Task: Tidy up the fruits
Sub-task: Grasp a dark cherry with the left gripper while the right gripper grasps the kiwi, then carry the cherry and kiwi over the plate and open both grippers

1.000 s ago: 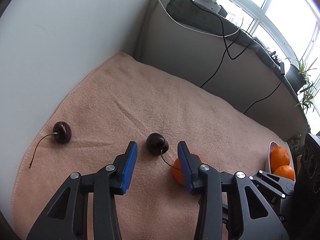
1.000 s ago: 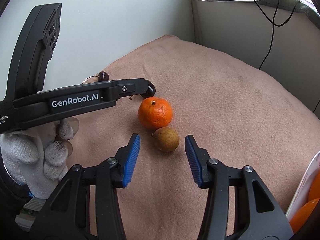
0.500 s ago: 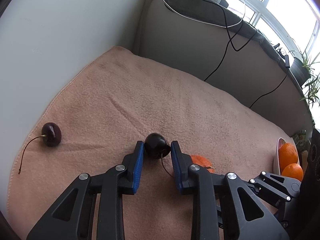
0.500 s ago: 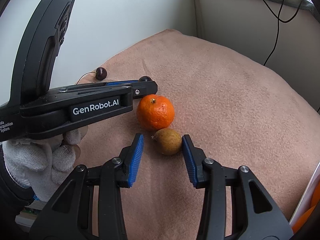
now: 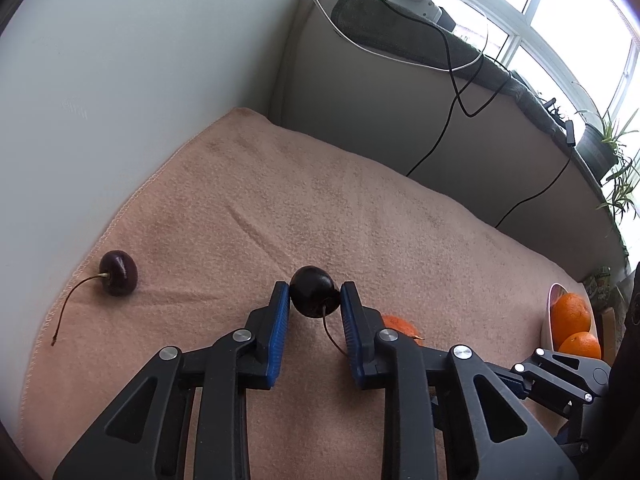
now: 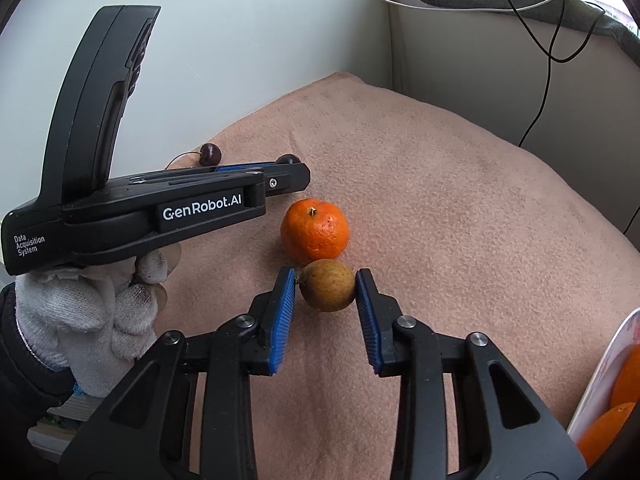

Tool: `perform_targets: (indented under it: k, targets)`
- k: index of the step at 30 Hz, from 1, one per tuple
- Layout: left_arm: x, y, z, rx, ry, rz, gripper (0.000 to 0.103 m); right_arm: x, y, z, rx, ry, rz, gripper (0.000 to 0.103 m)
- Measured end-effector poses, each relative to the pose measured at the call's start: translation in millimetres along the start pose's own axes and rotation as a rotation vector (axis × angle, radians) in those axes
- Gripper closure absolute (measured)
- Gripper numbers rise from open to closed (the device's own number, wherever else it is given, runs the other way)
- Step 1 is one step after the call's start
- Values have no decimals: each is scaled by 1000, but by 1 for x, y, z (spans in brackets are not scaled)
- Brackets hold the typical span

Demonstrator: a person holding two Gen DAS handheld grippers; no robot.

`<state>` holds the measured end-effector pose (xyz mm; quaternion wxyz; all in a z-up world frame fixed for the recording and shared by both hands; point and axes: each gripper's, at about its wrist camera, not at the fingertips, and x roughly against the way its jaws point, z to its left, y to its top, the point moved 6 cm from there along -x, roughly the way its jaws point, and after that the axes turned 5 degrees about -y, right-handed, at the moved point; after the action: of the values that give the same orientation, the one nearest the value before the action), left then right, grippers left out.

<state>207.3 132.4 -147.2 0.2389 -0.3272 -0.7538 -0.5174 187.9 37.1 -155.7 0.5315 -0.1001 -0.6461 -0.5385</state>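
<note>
My left gripper (image 5: 314,300) is shut on a dark cherry (image 5: 314,296) whose stem hangs down between the blue pads. A second cherry (image 5: 118,273) with a long stem lies on the pink towel (image 5: 320,208) at the left. My right gripper (image 6: 326,292) is shut on a small brown-green round fruit (image 6: 327,285). A mandarin (image 6: 315,230) sits on the towel, touching the brown fruit from behind. In the right wrist view, the left gripper (image 6: 280,168) reaches in from the left with the held cherry (image 6: 288,158), and the second cherry (image 6: 210,154) lies beyond it.
A white bowl (image 5: 550,312) with two oranges (image 5: 570,316) stands at the towel's right edge; it also shows in the right wrist view (image 6: 600,376). A white wall (image 5: 120,80) runs along the left, a grey panel with black cables (image 5: 452,100) along the back.
Both grippers moved forward and closed. The left pads went from open beside the cherry to clamped on it. The right pads closed in on the brown fruit.
</note>
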Motion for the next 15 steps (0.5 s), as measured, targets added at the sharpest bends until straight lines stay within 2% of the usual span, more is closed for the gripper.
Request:
perform_targets:
  k: [11, 15]
  targets:
    - [40, -6, -27, -51, -33, -57, 79, 52, -6, -14, -28, -14, -77, 71]
    - [55, -14, -44, -83, -58, -72, 79, 83, -12, -27, -31, -37, -111, 71]
